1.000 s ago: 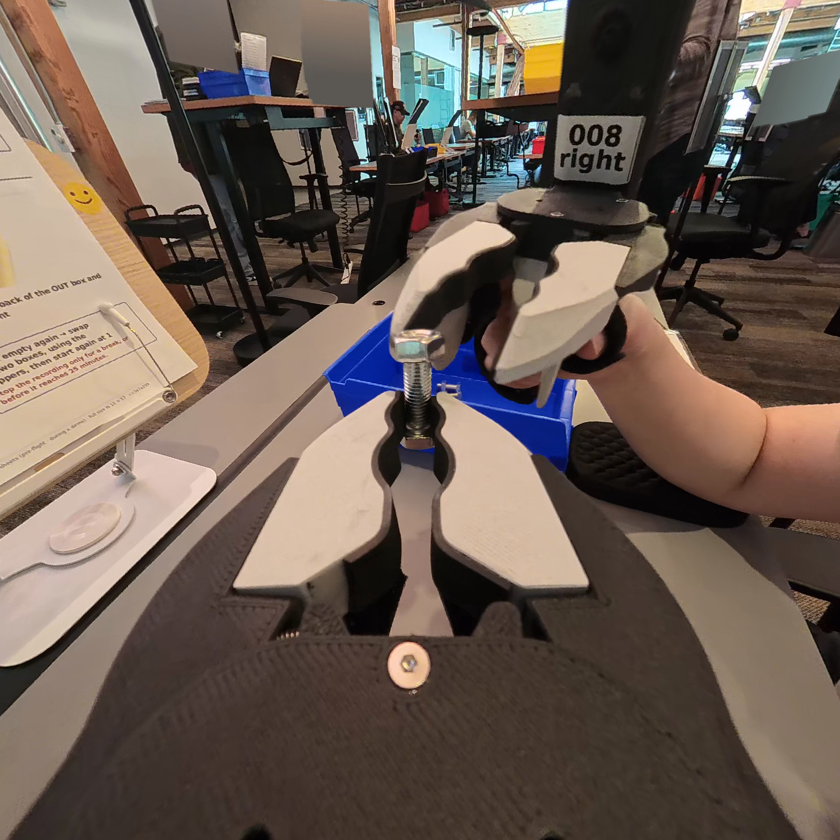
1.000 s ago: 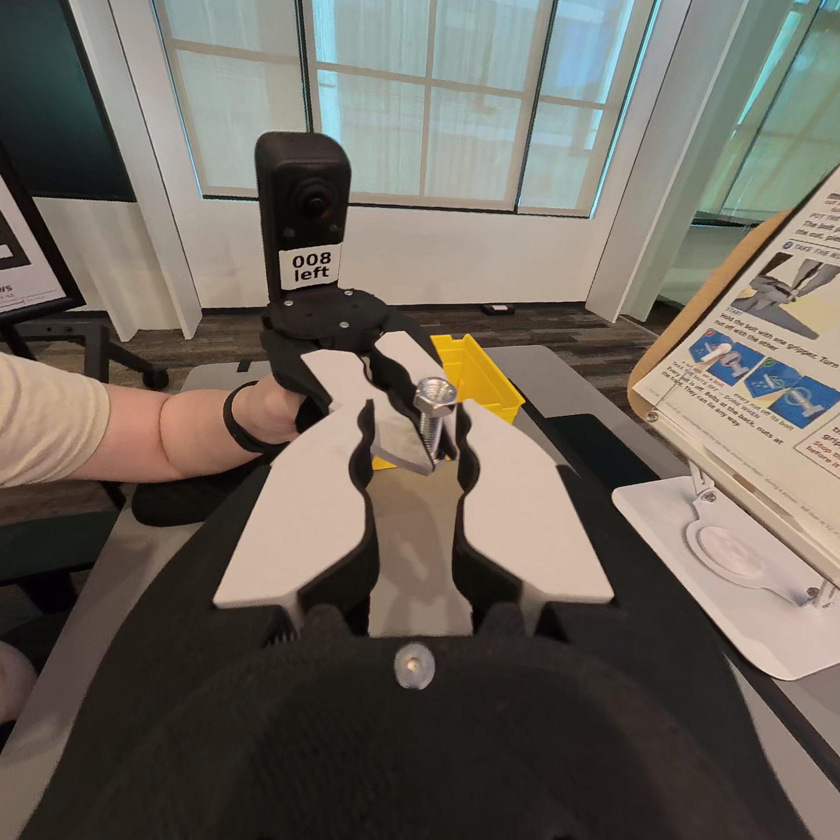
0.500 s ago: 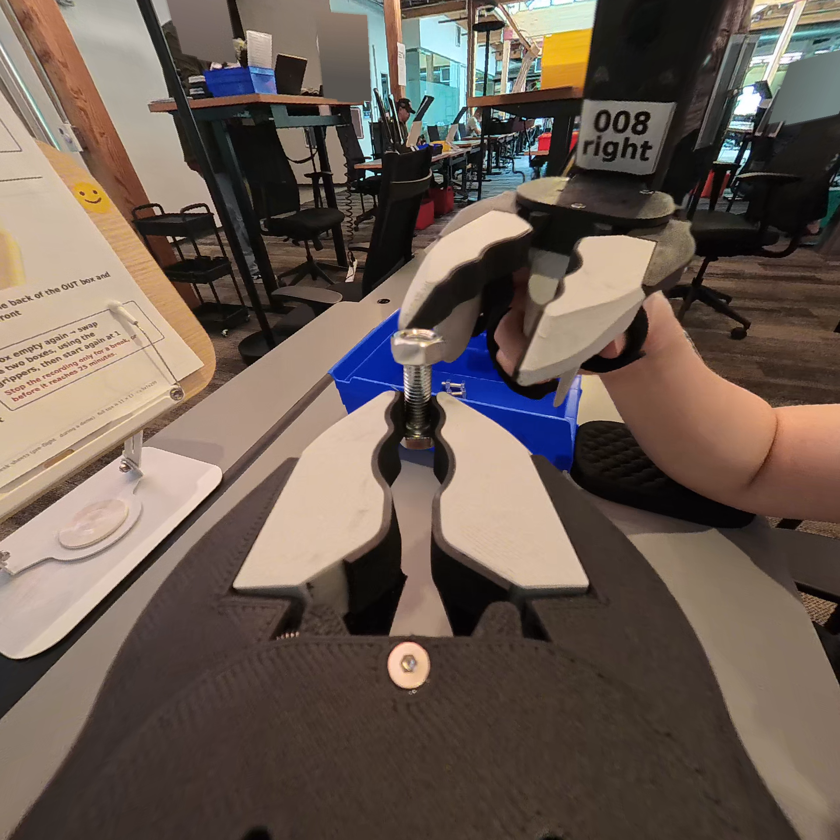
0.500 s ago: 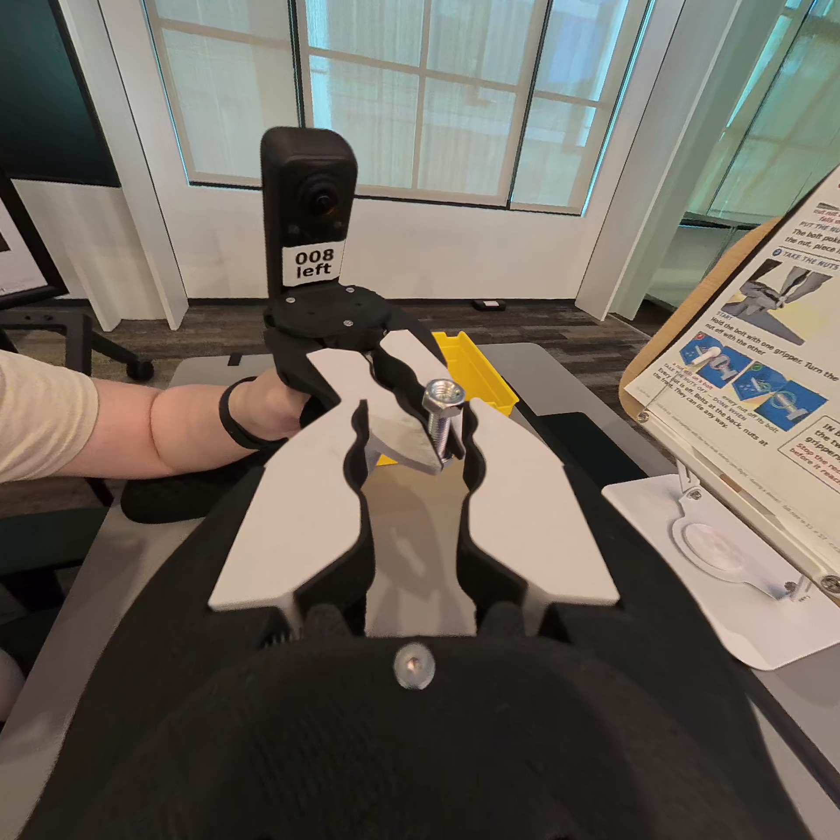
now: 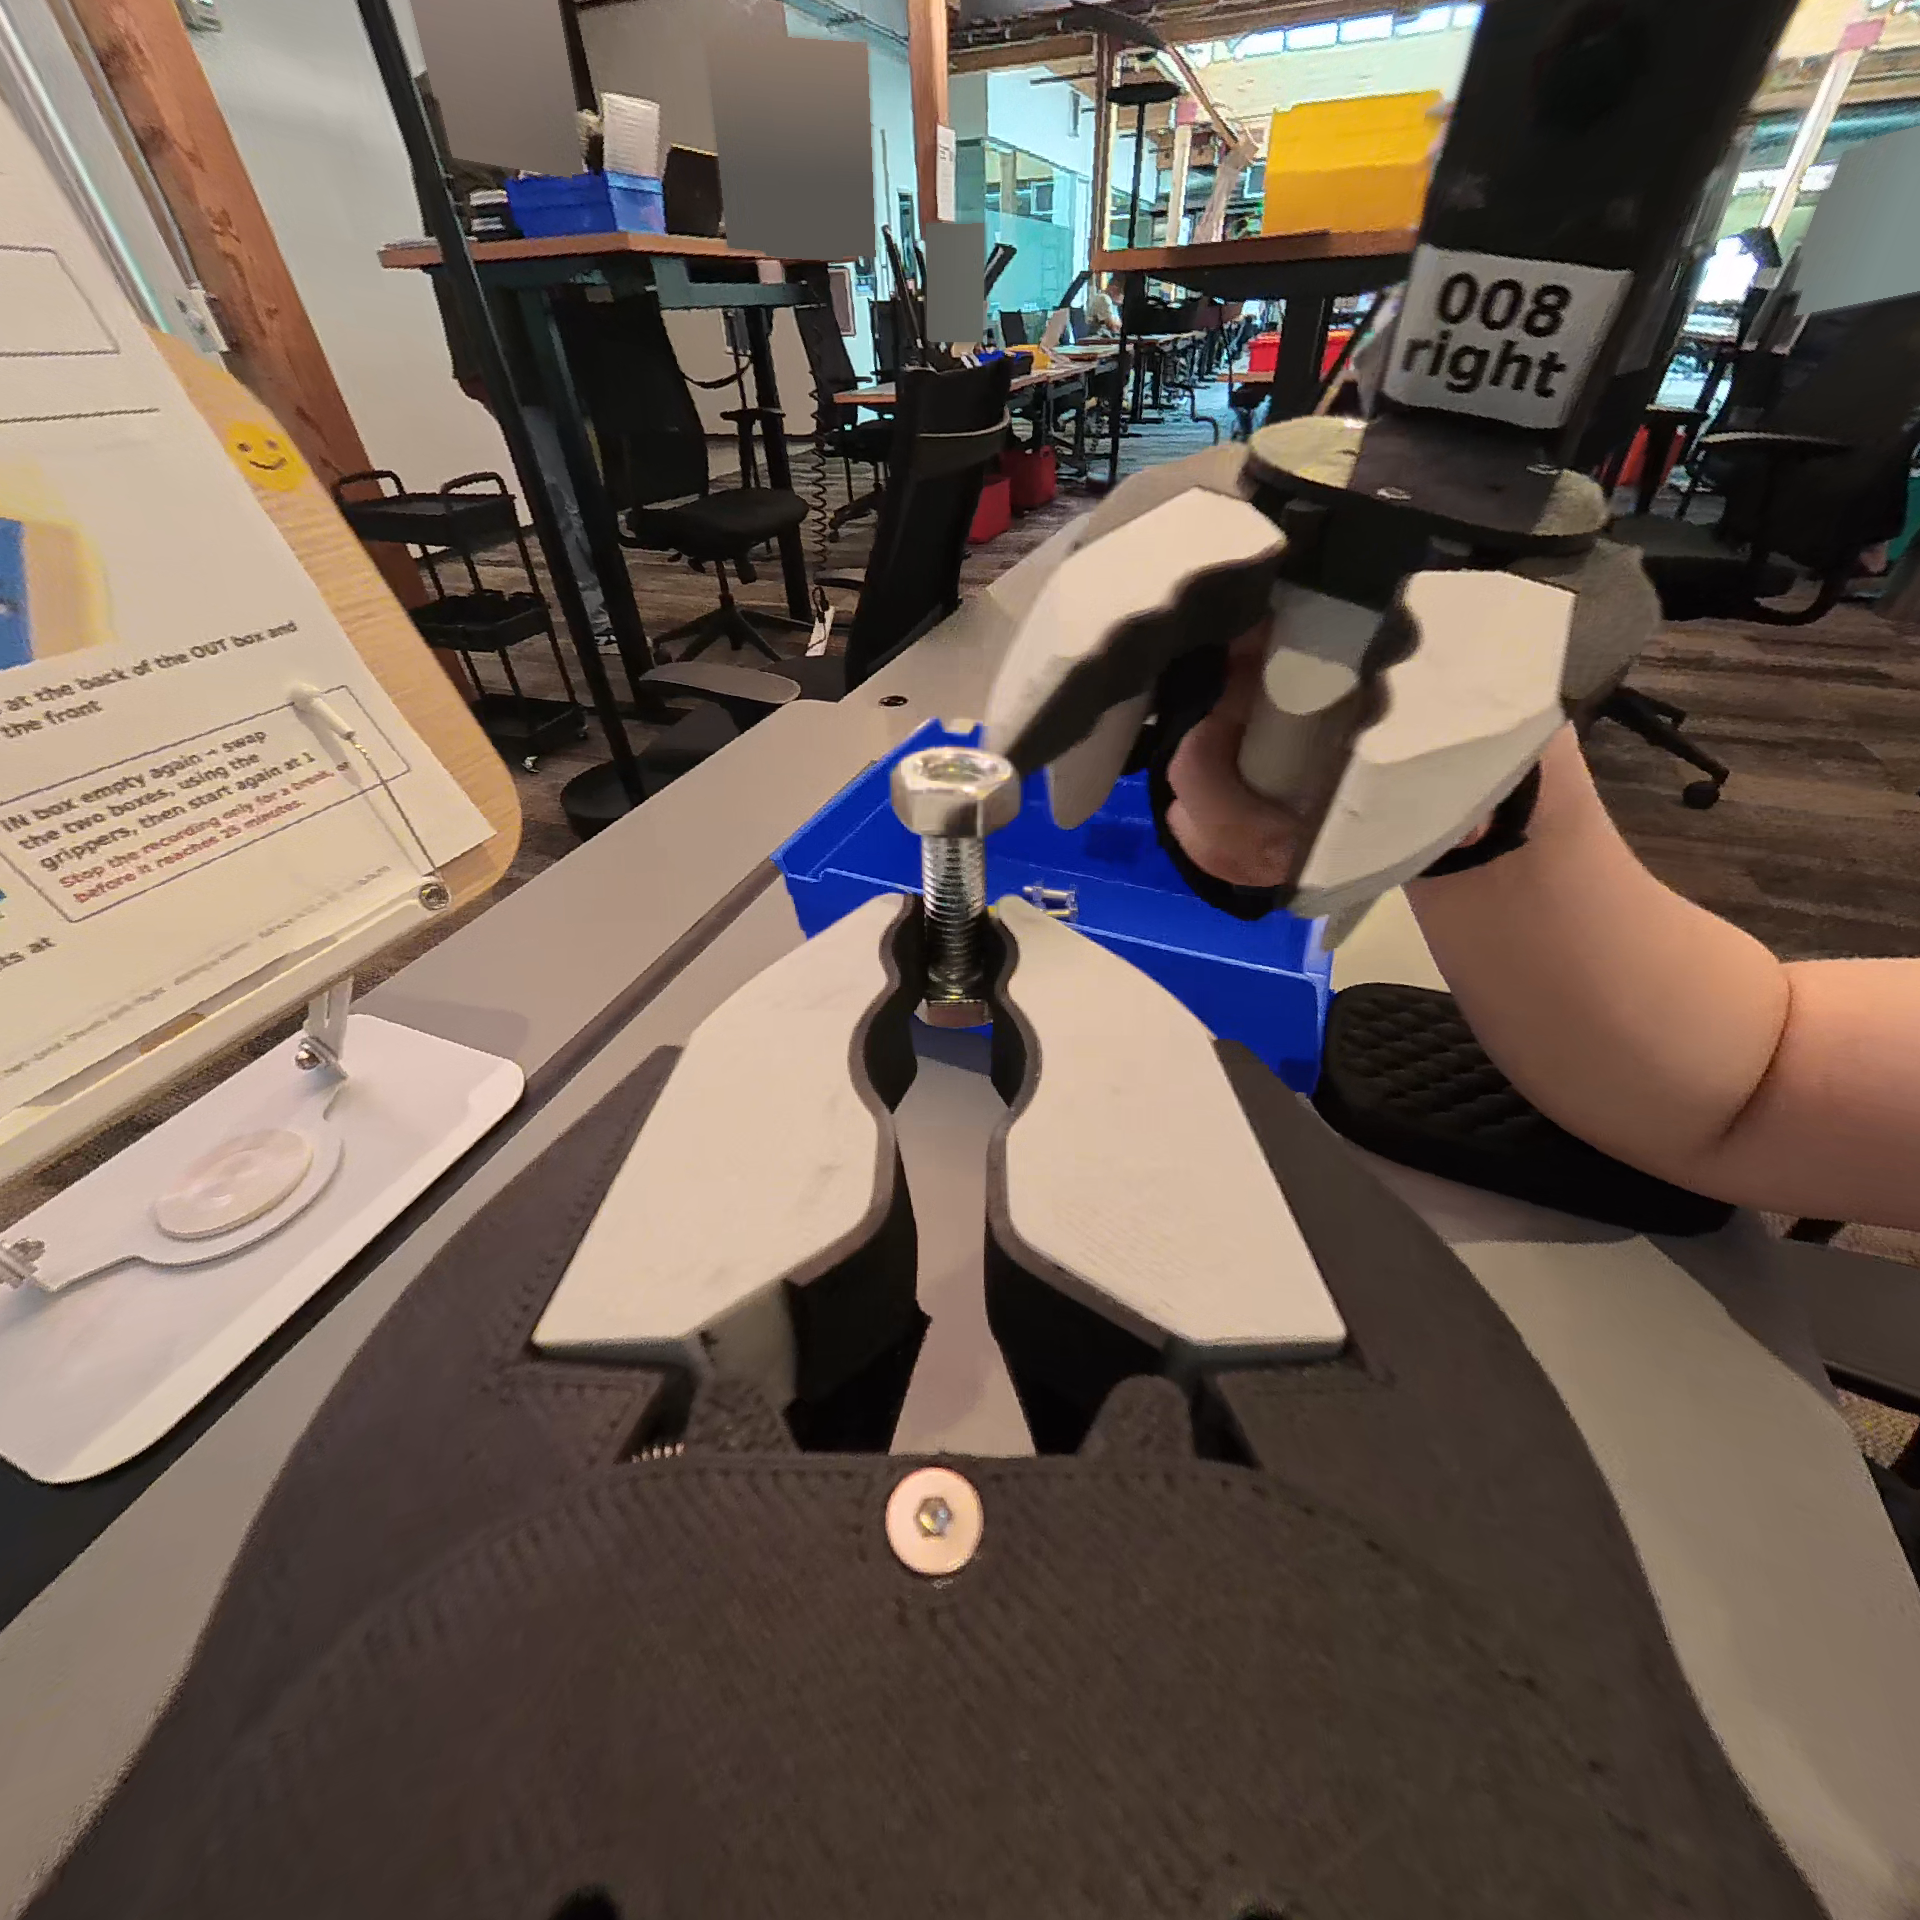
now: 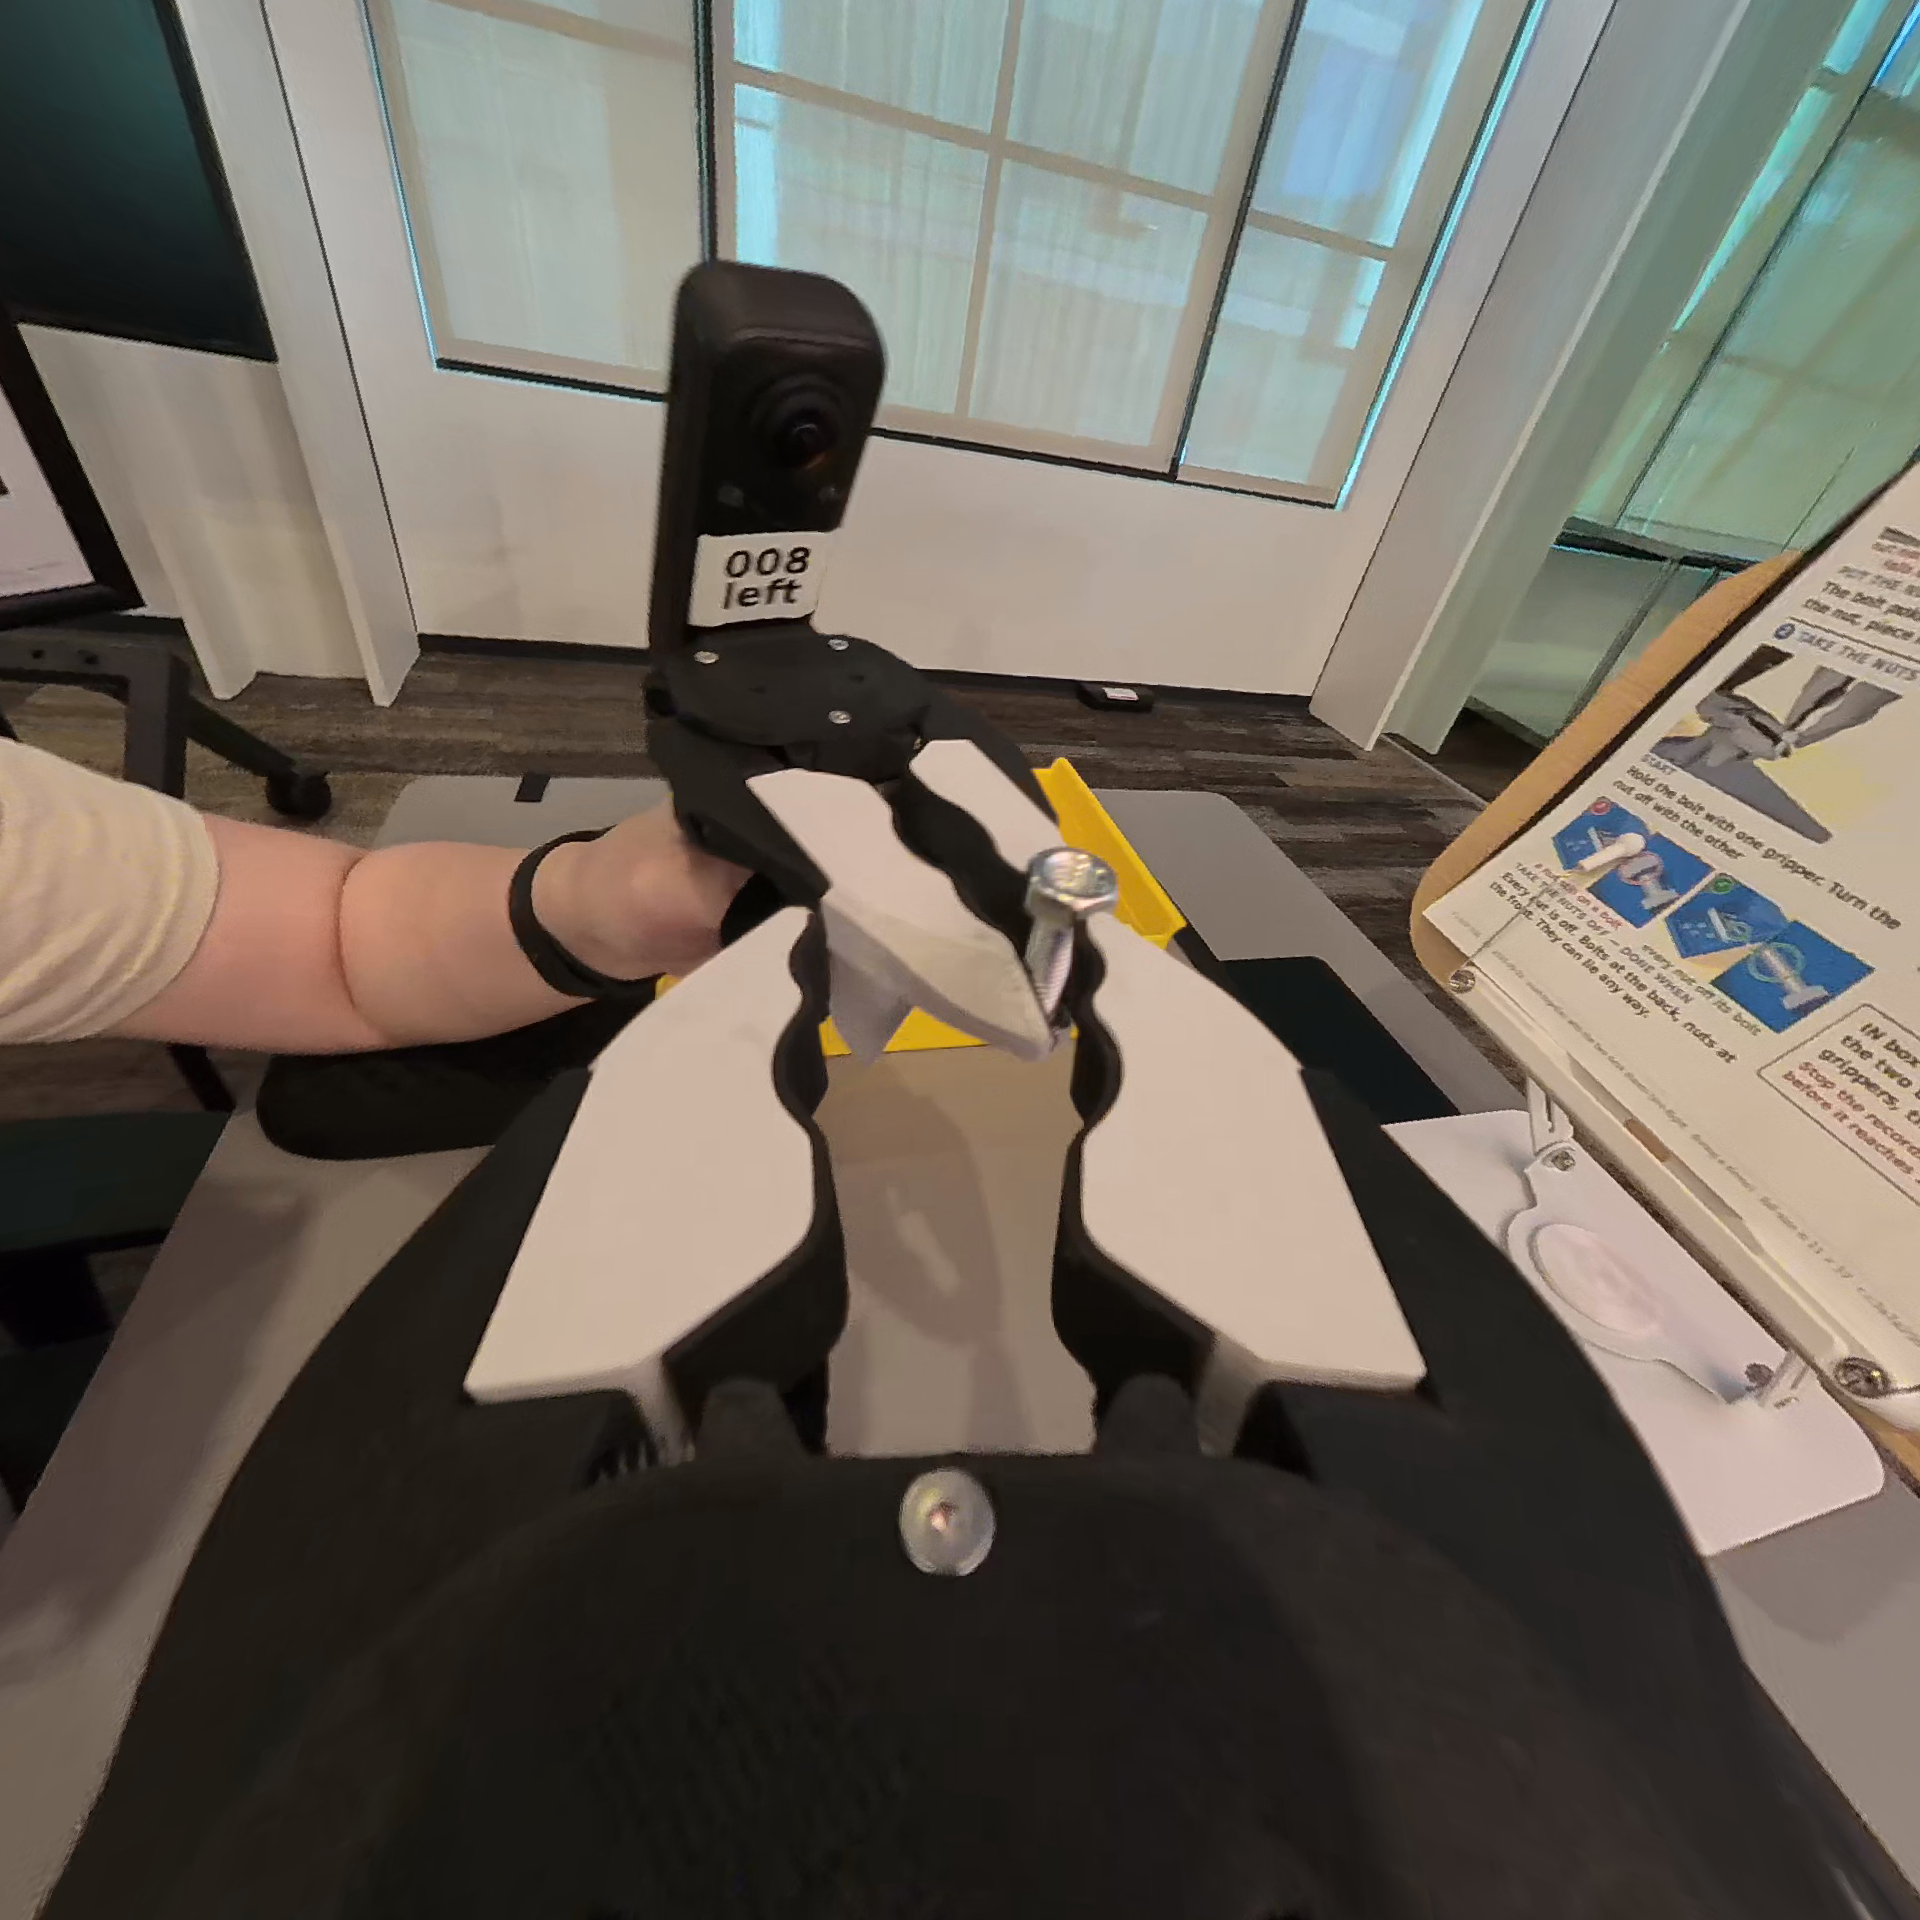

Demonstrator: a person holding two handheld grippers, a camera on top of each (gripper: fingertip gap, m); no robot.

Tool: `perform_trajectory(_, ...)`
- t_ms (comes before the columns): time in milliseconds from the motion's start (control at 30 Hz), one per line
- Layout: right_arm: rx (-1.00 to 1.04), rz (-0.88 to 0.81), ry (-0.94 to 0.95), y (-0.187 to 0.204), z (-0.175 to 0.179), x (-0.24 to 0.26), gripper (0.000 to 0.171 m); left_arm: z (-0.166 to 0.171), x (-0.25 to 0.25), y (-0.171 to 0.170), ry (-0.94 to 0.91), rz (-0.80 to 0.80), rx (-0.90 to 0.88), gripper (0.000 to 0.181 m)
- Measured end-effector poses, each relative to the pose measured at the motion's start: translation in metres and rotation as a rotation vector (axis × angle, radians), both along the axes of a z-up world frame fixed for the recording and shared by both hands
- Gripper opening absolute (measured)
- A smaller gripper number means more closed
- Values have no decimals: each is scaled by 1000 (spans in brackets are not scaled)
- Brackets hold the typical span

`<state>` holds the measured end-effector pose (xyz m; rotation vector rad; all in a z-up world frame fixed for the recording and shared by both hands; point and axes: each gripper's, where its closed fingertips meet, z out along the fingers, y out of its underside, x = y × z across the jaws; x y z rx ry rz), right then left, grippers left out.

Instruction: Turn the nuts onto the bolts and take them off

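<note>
My left gripper clamps the bolt upright, frame centre | nut at its top | my right gripper spread empty, upper right, one fingertip beside it | next: straddle nut flats squarely, pinch, twist without tilting | blue bin behind.

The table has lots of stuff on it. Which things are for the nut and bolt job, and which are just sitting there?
For the job:
- silver threaded steel bolt, upright in the shut left gripper
- silver hex nut at its top
- open right gripper, close beside the nut
- blue plastic bin
- yellow plastic bin

Just sitting there:
- white instruction sheet on its wooden stand
- black mesh wrist pad
</note>
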<state>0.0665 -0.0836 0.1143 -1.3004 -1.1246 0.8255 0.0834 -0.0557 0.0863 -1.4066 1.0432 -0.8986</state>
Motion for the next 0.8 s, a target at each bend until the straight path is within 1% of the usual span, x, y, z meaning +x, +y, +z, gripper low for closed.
perform_trajectory(67, 16, 16, -1, -5, 3, 1, 41, 2, -3, 1, -19, -6, -17, 9)
perform_trajectory(133, 26, -24, 19, 1, 5, 2, 42, 2, -1, -1, -20, -18, -20, 9)
perform_trajectory(167, 29, -39, 30, 4, 5, 2, 46, 1, 2, -3, -11, -28, -16, 9)
perform_trajectory(200, 28, -43, 36, 6, 4, 0, 53, -1, 4, -6, -3, -39, -10, 10)
perform_trajectory(267, 22, -27, 28, 6, 0, -4, 63, -3, 8, -9, 12, -46, -3, 10)
perform_trajectory(333, 30, -4, -2, 1, -4, -8, 64, -4, 7, -6, 17, -29, 5, 9)
perform_trajectory(400, 49, -4, -31, -2, -4, -7, 69, -1, 2, -2, 0, -13, -6, 9)
perform_trajectory(467, 63, 18, -44, -8, -2, -6, 64, 3, -4, 2, -24, 0, -19, 9)
perform_trajectory(533, 75, 6, -29, -9, 2, -4, 64, 5, -5, 3, -30, -4, -23, 9)
perform_trajectory(667, 94, -41, 81, 0, 10, -6, 80, 0, 6, -9, -4, -60, -8, 9)
perform_trajectory(700, 93, -39, 85, 1, 8, -8, 84, -2, 9, -12, 3, -69, -7, 9)
perform_trajectory(800, 93, 5, 17, -5, -3, -16, 85, -3, 9, -10, 8, -56, 4, 9)
